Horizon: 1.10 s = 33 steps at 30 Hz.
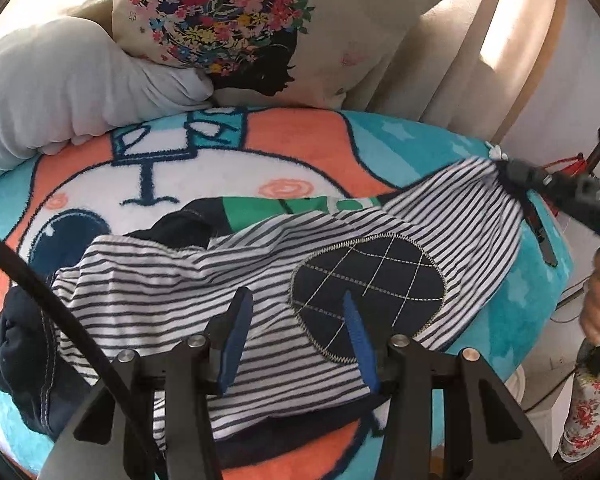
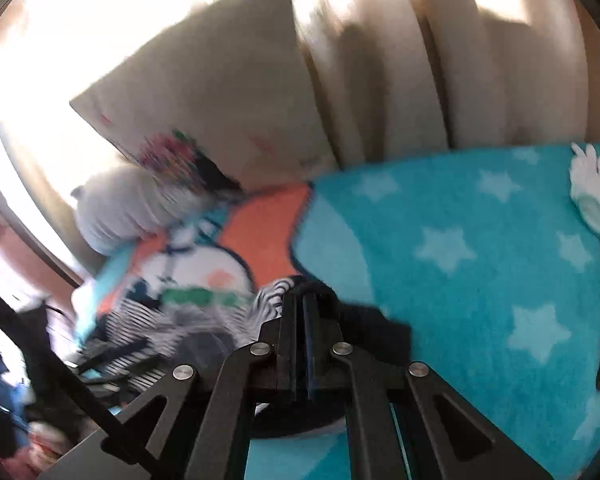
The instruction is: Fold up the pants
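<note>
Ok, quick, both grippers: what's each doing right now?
Left gripper: open, above the striped pants, gripping nothing.
Right gripper: shut on the pants' far end, pulling it out.

One pants (image 1: 204, 292), two pillows (image 1: 260, 20).

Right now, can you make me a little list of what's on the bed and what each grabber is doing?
Garment: striped navy-and-white pants with a round dark knee patch, lying rumpled
Surface: fluffy turquoise cartoon blanket
Behind: beige cushion with a flower print; pale grey pillow
Left hand-held gripper: jaws apart, above the pants, holding nothing
Right hand-held gripper: shut on the pants' end, pulling it out to the side
Fold: not yet made
</note>
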Motion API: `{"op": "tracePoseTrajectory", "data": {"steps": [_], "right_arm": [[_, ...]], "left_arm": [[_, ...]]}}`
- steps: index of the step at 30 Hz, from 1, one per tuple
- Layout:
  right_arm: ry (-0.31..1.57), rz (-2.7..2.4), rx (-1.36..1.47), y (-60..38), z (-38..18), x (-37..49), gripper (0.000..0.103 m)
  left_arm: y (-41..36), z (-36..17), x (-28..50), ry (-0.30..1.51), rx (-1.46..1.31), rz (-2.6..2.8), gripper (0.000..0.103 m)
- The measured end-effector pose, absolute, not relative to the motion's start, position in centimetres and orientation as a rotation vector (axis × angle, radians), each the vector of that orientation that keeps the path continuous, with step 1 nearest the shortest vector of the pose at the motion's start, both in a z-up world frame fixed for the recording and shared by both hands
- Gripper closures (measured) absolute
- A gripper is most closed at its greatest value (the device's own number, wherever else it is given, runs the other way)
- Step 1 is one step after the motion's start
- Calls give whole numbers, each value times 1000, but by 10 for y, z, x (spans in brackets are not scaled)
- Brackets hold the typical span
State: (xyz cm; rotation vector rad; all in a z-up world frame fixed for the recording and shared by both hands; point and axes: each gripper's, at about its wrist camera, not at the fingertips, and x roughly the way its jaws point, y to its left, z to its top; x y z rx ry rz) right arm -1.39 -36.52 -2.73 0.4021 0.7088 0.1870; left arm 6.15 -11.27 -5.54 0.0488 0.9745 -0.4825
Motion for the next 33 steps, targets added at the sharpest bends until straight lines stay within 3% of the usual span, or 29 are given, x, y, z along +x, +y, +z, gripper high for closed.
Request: {"op": "tracePoseTrajectory", "data": {"steps": [5, 13, 20, 23, 25, 26, 29, 31, 33], "right_arm": [[699, 190, 399, -362, -20, -12, 101], [805, 28, 521, -411, -82, -26, 102], [743, -48, 565, -445, -85, -50, 101], [696, 49, 542, -426, -73, -50, 87], [705, 89, 519, -414, -71, -44, 64], [726, 102, 509, -406, -74, -37, 63], [766, 99, 466, -389, -82, -21, 64], [814, 127, 448, -381, -89, -13, 97], [797, 118, 432, -378, -86, -15, 97]], "left_arm": [[-119, -56, 64, 986, 35, -491, 57], [-140, -58, 63, 991, 43, -525, 57], [-154, -73, 67, 1021, 42, -530, 57], [-155, -78, 66, 1020, 46, -521, 57], [-155, -78, 66, 1014, 42, -518, 57], [-155, -77, 65, 1012, 39, -518, 57], [-152, -74, 64, 1008, 27, -523, 57], [-150, -70, 64, 998, 17, -525, 57], [-149, -65, 63, 983, 14, -525, 57]]}}
